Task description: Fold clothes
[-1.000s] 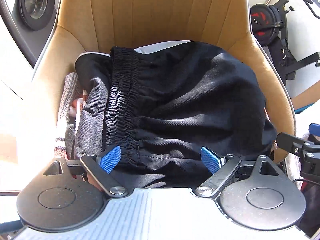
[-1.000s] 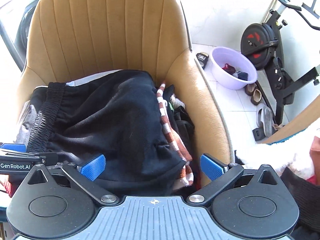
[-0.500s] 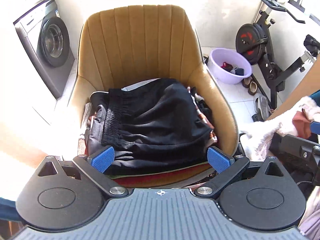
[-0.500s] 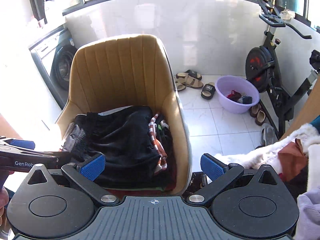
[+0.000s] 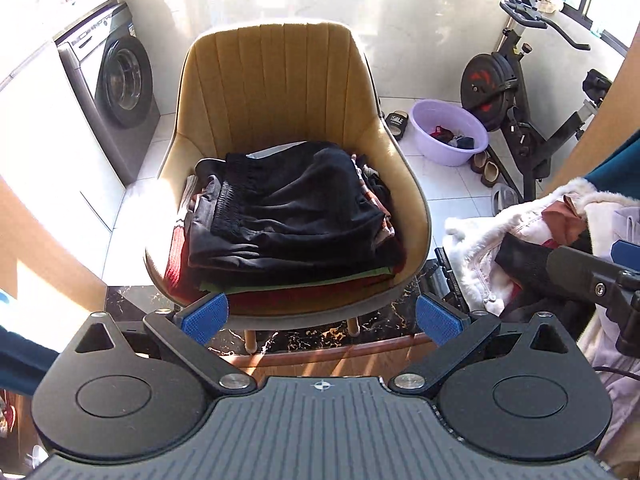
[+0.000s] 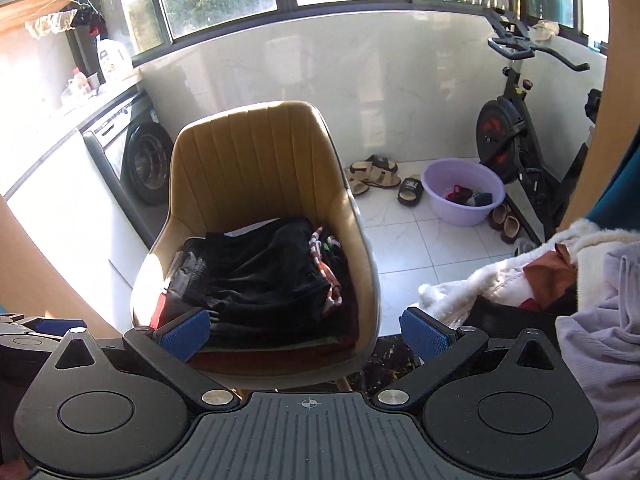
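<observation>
1. Where the pair of black shorts with a gathered elastic waistband (image 5: 296, 208) lay, it topped a stack of folded clothes (image 5: 280, 280) on the seat of the tan ribbed upholstered chair (image 5: 276, 92).
2. Both claws were released and grasped nothing: left gripper (image 5: 320, 318), right gripper (image 6: 306, 336).
3. At three o'clock from the chair sat a heap of unfolded garments with a white fleecy jacket (image 5: 492, 240).
4. At one o'clock stood a lilac plastic basin (image 5: 448, 130); at ten o'clock, a grey front-loading washing machine (image 5: 116, 84).

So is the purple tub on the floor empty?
No, the purple tub beside the exercise bike has a few small dark and red items lying in its bottom.
</observation>
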`<action>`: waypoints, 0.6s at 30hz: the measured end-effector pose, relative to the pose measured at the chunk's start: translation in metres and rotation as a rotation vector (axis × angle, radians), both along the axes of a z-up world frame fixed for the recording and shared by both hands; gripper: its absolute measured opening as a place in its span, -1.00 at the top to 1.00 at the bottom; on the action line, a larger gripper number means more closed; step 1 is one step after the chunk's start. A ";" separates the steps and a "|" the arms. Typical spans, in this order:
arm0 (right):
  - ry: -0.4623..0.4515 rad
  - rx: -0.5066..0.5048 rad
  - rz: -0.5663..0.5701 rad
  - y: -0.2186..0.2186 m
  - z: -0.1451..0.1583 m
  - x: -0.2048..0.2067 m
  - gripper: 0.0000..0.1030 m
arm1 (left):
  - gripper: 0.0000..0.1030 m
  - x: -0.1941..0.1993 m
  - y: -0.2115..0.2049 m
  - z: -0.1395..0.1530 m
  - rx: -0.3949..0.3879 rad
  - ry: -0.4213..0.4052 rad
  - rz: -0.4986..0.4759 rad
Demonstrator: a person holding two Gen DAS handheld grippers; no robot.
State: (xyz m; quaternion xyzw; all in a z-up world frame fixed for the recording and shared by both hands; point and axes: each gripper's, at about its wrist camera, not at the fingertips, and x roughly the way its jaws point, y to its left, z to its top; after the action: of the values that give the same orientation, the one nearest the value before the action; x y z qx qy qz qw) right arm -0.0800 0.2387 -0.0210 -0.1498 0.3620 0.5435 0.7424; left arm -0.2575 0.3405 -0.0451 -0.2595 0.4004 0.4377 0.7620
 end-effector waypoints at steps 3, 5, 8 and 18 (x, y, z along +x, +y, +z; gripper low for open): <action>-0.052 0.019 -0.037 -0.022 0.014 -0.023 -0.98 | -0.99 -0.013 -0.012 0.014 0.047 -0.001 -0.032; -0.072 0.026 -0.060 -0.033 0.021 -0.042 -0.98 | -0.99 -0.026 -0.023 0.027 0.095 -0.004 -0.064; -0.079 0.022 -0.095 -0.048 0.027 -0.076 -0.98 | -0.99 -0.052 -0.037 0.030 0.110 -0.006 -0.093; -0.130 -0.038 -0.206 -0.112 0.022 -0.185 -0.98 | -0.99 -0.123 -0.081 0.028 0.125 0.004 -0.195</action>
State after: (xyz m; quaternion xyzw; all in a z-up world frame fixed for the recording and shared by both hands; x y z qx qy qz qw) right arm -0.2652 0.1266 0.0009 -0.1606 0.3368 0.4468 0.8131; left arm -0.3807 0.2591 -0.0169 -0.1703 0.3971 0.3863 0.8149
